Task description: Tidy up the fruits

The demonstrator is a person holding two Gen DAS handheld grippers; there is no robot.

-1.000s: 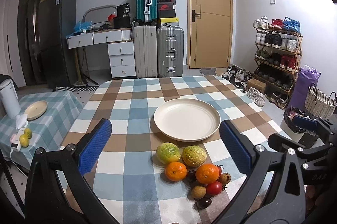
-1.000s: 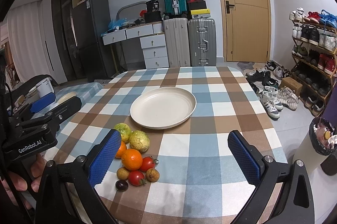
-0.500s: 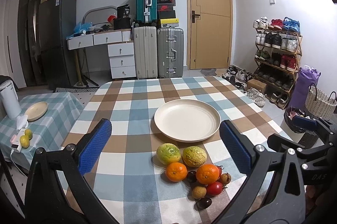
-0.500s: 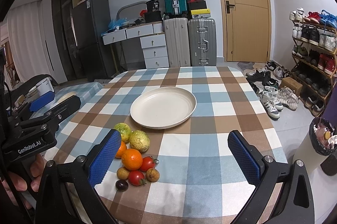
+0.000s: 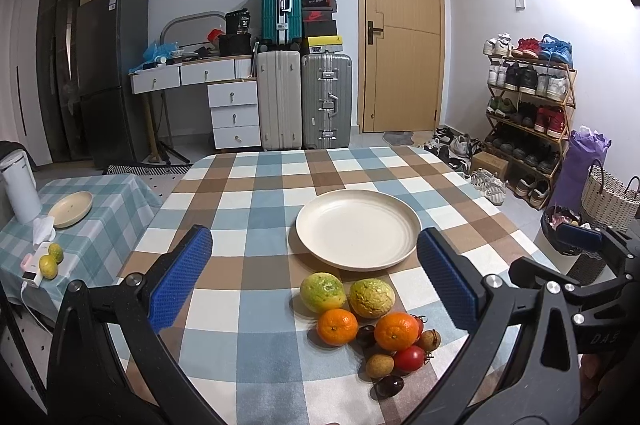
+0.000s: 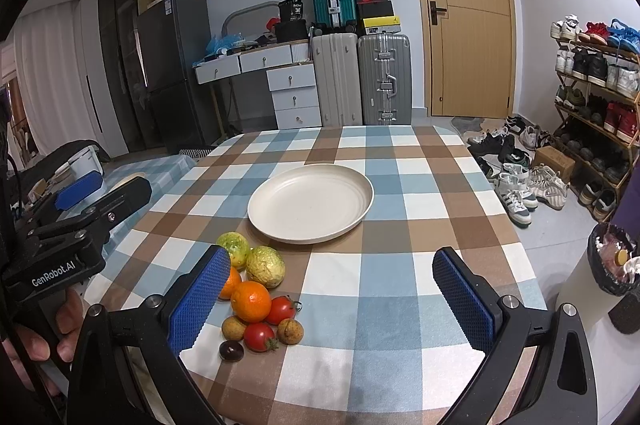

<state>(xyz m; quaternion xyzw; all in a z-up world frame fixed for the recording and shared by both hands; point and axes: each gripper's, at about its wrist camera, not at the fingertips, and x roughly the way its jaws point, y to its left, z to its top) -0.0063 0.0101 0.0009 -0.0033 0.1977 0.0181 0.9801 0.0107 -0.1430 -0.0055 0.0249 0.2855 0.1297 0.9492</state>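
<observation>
Zero change across last second: left hand-held gripper (image 5: 314, 283) and right hand-held gripper (image 6: 332, 301) stay wide apart, empty. Fruits (image 5: 370, 325) clustered on bench (image 5: 248, 337), just before bare plate (image 5: 358, 235). Sorting unstarted.

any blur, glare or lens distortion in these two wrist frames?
Left wrist: sharp, heavy fisheye bowing, dark corner vignette, bright flare upper right; plate evenly lit. Right wrist: same bowing and vignette, fruit pile crisp with soft shadows, no motion blur.

A lived-in home: 3 suitcases (image 5: 304, 81), shoe rack (image 5: 528, 105), fridge (image 5: 108, 77), checked dining table (image 5: 256, 193).
</observation>
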